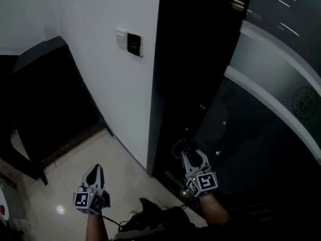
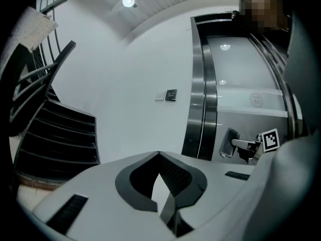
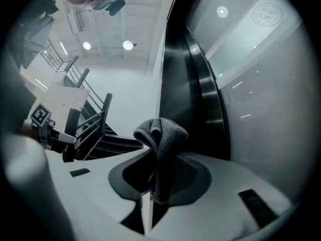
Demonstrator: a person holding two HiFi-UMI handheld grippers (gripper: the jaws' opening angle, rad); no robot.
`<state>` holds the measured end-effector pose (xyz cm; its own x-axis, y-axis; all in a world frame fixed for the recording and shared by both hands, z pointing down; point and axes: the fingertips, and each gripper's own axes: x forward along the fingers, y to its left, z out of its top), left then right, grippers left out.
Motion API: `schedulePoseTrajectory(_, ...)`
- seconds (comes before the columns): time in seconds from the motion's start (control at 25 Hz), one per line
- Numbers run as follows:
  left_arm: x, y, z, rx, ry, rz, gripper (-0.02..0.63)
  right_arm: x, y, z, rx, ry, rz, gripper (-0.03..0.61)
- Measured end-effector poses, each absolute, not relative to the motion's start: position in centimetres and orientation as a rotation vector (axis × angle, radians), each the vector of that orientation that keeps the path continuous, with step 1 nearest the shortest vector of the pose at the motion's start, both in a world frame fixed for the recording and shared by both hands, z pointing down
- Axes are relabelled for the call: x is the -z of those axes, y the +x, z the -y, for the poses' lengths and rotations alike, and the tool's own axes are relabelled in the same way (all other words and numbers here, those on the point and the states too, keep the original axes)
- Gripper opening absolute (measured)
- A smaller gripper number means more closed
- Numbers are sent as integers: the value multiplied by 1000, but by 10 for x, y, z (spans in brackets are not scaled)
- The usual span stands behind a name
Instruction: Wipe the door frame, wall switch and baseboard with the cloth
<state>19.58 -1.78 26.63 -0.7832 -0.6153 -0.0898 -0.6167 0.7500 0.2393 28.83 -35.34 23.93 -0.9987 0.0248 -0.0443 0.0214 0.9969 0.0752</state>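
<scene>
Both tongs are closed: our right tongs (image 3: 153,164) pinch the cloth (image 3: 163,132), soft and light we think, by its bunched middle; left tongs (image 2: 158,154) hold nothing.

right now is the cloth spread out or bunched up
Bunched up: the cloth sits pinched in the right tool, a folded wad poking out.

The switch (image 1: 121,37) sits on the wall (image 1: 95,69), with a small panel (image 1: 134,44) just right of it. Right of the wall stands the door frame (image 1: 173,84), then the glass door (image 1: 271,114). A staircase (image 1: 47,102) lies left of the wall. The left gripper (image 1: 96,168) is over the floor (image 1: 75,159) before the wall. The right gripper (image 1: 188,153), cloth (image 1: 181,145) between its jaws, is low by the door frame.
</scene>
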Motion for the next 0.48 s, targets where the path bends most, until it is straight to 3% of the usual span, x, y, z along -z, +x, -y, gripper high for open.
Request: schedulePoseTrajectory(0.48,-258,195,-23,-461,-917,-2939,-8,-231,256,306,-121,153,-3078,78)
